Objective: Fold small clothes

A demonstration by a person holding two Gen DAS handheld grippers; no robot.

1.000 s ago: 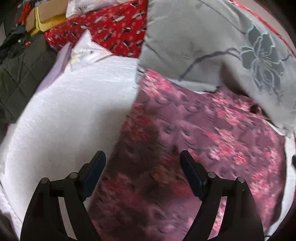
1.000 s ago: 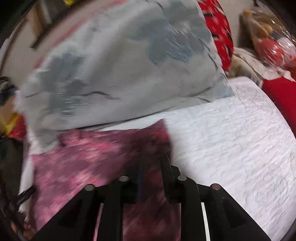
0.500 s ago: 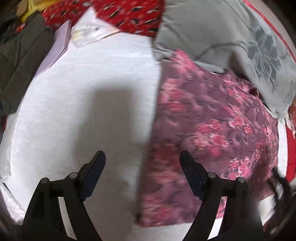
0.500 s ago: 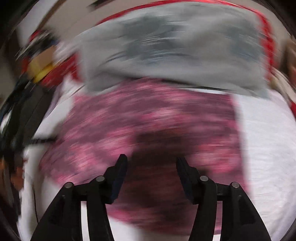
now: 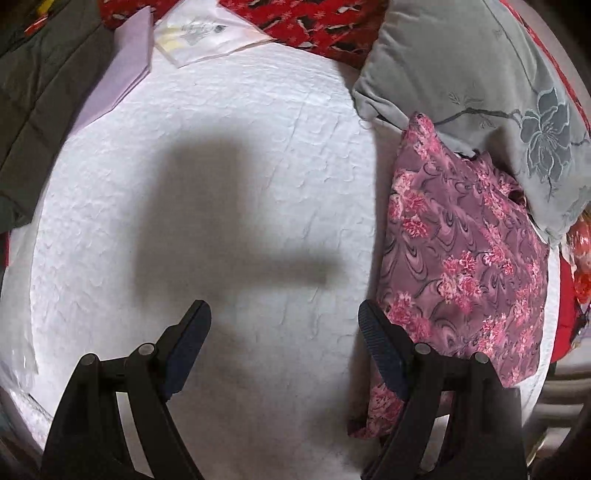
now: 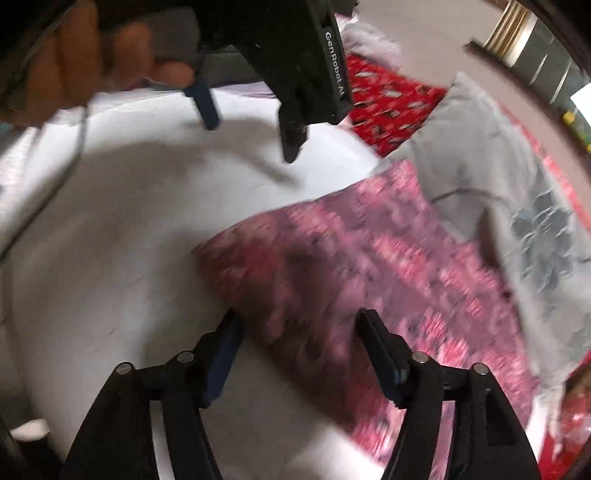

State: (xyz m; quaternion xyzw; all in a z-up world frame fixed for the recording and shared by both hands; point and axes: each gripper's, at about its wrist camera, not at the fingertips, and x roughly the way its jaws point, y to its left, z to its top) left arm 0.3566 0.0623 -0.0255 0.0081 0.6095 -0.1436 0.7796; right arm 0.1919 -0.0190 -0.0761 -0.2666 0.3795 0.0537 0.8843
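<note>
A pink and purple floral garment [image 5: 461, 266] lies folded flat on the white quilted bed cover [image 5: 221, 147], its far edge against a grey flowered pillow [image 5: 480, 81]. My left gripper [image 5: 284, 325] is open and empty above bare cover, left of the garment. My right gripper [image 6: 299, 332] is open and empty above the garment's [image 6: 369, 266] near edge. The left gripper [image 6: 251, 136] and the hand holding it show at the top of the blurred right wrist view.
A lilac folded cloth [image 5: 118, 70] and a white packet [image 5: 199, 33] lie at the cover's far edge. Red patterned bedding [image 5: 325, 22] lies behind them. A dark quilted garment [image 5: 33, 92] is at the left. The grey pillow [image 6: 498, 166] borders the garment.
My right gripper has let go of the garment and opened. My left gripper has moved left, off the garment and over bare cover. The garment now lies flat.
</note>
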